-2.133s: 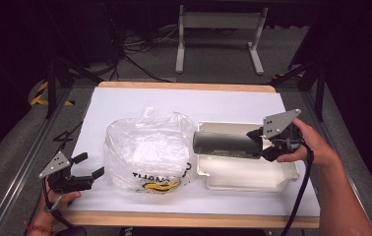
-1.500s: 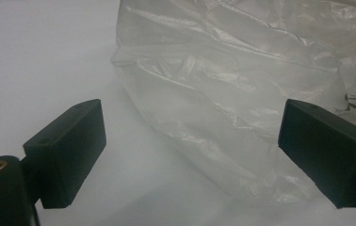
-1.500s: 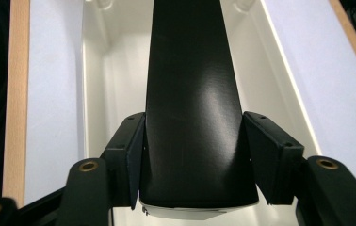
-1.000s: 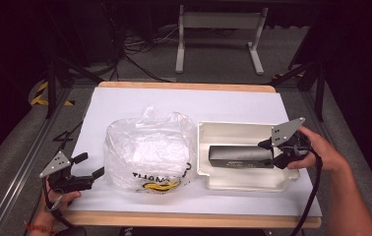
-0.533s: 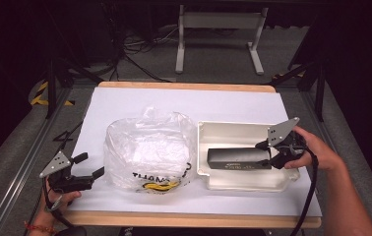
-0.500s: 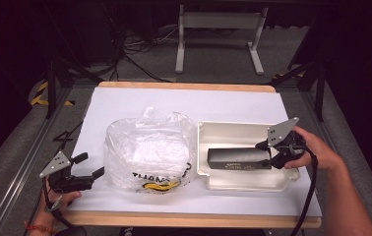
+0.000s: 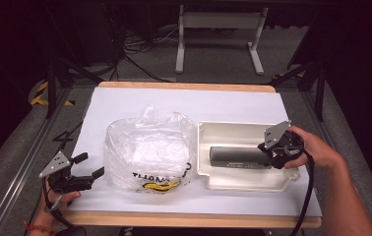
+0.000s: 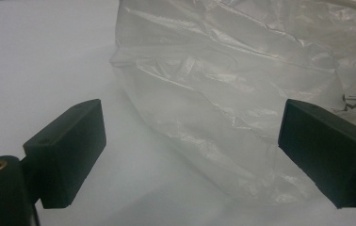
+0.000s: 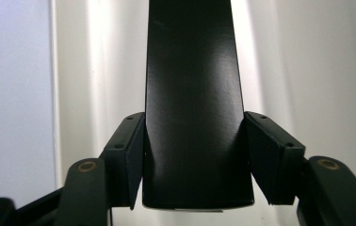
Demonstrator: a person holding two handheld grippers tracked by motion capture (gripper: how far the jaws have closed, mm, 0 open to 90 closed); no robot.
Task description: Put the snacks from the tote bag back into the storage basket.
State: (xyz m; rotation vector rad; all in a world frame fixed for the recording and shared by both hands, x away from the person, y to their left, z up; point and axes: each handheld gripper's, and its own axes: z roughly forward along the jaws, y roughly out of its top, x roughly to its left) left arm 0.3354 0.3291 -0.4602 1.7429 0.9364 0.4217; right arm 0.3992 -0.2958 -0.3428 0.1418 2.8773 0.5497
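Black box [image 7: 238, 157], long and matte with small pale print on its side, is pinched at one end between the right gripper's [image 7: 271, 156] pads [image 9: 129, 157], lying lengthwise inside the cream tray [image 7: 243, 181]. Just beside the tray slumps a crinkled clear plastic bag [image 7: 149, 152]. Left gripper [image 7: 86, 166] rests near the bag, jaws spread, on the white table cover [image 7: 139, 101].

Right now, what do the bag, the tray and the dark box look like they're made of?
Bag: thin translucent plastic film, crinkled and glossy, printed lettering. Tray: cream moulded plastic or foam, matte, rounded rim; hard to tell which. Dark box: smooth black, soft sheen, likely coated card or plastic.
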